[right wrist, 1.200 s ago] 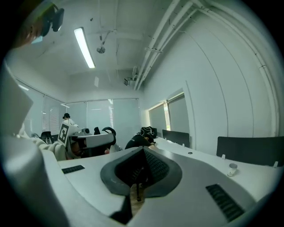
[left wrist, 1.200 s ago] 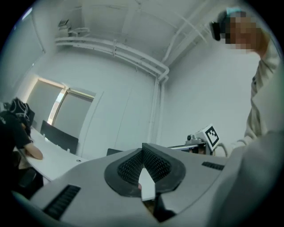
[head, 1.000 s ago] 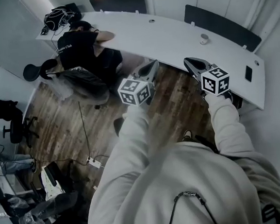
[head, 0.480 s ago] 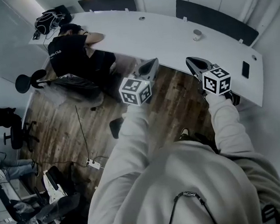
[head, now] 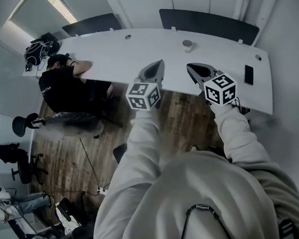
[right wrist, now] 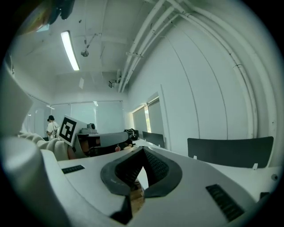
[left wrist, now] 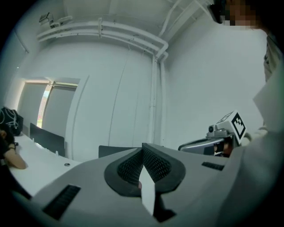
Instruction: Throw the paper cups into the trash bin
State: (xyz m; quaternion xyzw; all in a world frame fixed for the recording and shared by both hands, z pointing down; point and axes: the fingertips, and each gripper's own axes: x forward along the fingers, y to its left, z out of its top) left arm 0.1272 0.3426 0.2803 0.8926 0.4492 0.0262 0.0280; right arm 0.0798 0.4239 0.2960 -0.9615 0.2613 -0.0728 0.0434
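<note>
Paper cup (head: 187, 45), or what looks like one, stands on the long white table (head: 133, 52) in the head view. It is well apart from the left claw (head: 159, 64) and right claw (head: 190, 67). I see no bin.

Left gripper view: jaws pressed together, nothing in them.

Right gripper view: the same.

A light cup could tip or squash if pinched too hard. The wood floor (head: 64, 150) is brown, and a person (head: 63, 87) leans on the table.

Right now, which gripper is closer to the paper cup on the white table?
Right. The right gripper points almost straight at the paper cup, just short of it in the head view; the left gripper sits further off to the cup's left.
</note>
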